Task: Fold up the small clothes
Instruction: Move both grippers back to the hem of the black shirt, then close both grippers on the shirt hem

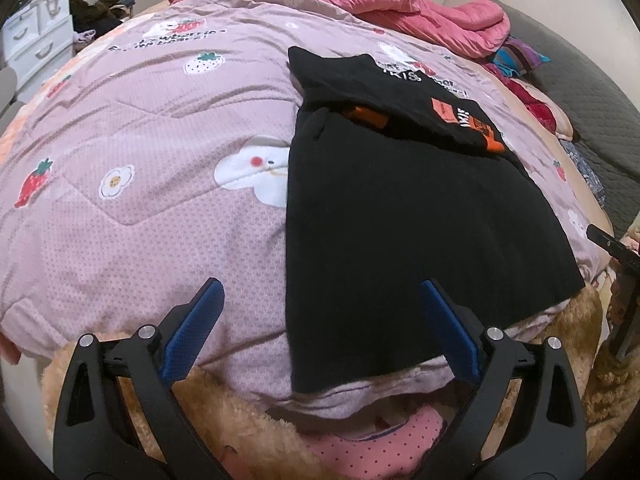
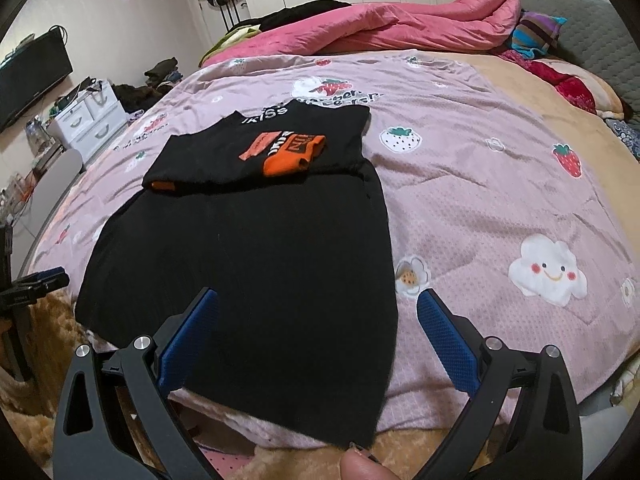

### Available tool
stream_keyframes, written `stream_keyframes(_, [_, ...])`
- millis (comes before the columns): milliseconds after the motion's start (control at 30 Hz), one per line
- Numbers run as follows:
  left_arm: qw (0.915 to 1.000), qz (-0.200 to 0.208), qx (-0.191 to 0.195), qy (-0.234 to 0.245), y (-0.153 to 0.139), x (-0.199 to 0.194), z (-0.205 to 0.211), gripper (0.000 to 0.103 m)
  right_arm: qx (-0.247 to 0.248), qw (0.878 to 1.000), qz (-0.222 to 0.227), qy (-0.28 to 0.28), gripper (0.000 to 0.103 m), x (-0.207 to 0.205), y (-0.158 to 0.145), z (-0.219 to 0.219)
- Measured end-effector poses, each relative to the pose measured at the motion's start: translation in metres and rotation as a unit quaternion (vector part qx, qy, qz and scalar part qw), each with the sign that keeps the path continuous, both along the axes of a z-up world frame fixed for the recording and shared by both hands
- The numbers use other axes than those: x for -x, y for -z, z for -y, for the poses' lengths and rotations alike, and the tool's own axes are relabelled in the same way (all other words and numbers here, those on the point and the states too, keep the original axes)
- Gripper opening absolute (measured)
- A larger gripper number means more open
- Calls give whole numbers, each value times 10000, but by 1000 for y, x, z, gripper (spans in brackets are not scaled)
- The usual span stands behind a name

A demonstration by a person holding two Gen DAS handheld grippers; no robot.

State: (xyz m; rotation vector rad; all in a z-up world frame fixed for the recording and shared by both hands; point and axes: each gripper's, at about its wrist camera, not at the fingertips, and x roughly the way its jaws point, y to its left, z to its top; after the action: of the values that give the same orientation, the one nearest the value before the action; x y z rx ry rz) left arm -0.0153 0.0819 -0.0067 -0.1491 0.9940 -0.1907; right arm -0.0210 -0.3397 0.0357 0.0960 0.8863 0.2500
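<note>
**One black garment on the bed, both tongs spread wide**

While both tools hang over the near edge of the bed, one black garment (image 2: 248,264) lies flat on the pink strawberry-print quilt (image 2: 480,208), filling the centre-left of the right wrist view and the centre-right of the left wrist view (image 1: 408,216). Its far part is folded back over itself, showing one orange printed patch (image 2: 294,154) and a line of white lettering near the top edge. Its near hem reaches the quilt's edge at the bottom of the frame.

The left tongs (image 1: 320,332) stand wide, holding nothing; one blue pad sits over bare quilt, the other over the garment's lower edge. The right tongs (image 2: 318,338) are likewise spread wide and hold nothing, with the garment's near corner lying between the two pads.

A rolled pink comforter (image 2: 420,20) lies across the top of the frame, with one striped pillow (image 2: 536,32) at upper right. At far left stand a white drawer unit (image 2: 92,120) and one dark television (image 2: 32,76). A brown fluffy blanket (image 1: 248,432) shows along the bottom.
</note>
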Motion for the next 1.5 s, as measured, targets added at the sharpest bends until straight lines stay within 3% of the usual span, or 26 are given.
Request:
stream_keyframes(67, [10000, -43, 32, 25, 2, 2, 1, 88, 48, 10000, -20, -21, 99, 4, 1, -1])
stream_keyframes(200, [9993, -200, 288, 136, 6, 6, 1, 68, 110, 9998, -95, -97, 99, 11, 5, -2])
stream_keyframes(367, [9977, -407, 493, 244, 14, 10, 6, 67, 74, 9995, -251, -195, 99, 21, 11, -3])
stream_keyframes(533, [9986, -494, -9, 183, 23, 10, 13, 67, 9, 9987, -474, -184, 99, 26, 23, -2])
stream_keyframes(900, [9980, -613, 37, 173, 35, 7, 16, 67, 28, 9962, -866, -71, 97, 26, 46, 5])
stream_keyframes(933, [9980, -614, 51, 164, 35, 7, 16, 67, 13, 9961, -875, -65, 94, 26, 47, 6])
stream_keyframes(1000, [9980, -612, 72, 157, 34, 7, 15, 67, 16, 9960, -895, -37, 78, 26, 47, 7])
stream_keyframes(1033, [9980, -604, 84, 160, 34, 7, 15, 66, -13, 9959, -903, -58, 69, 26, 47, 7])
stream_keyframes(1067, [9980, -606, 103, 166, 34, 7, 15, 66, -51, 9956, -923, -126, 53, 26, 48, 5])
stream_keyframes(1167, [9977, -627, 226, 126, 34, 7, 10, 66, 138, 9955, -916, -184, 31, 27, 51, 2])
stream_keyframes(1233, [9975, -624, 329, 46, 35, 6, 8, 59, 128, 9959, -886, -136, 15, 28, 52, 5])
stream_keyframes(1400, [9952, -746, 633, -93, 41, 2, 0, 28, -181, 9971, -727, -152, 10, 31, 44, 14])
stream_keyframes(1500, [9944, -762, 728, -75, 42, 3, -2, 25, -309, 9976, -568, -240, 10, 33, 35, 16])
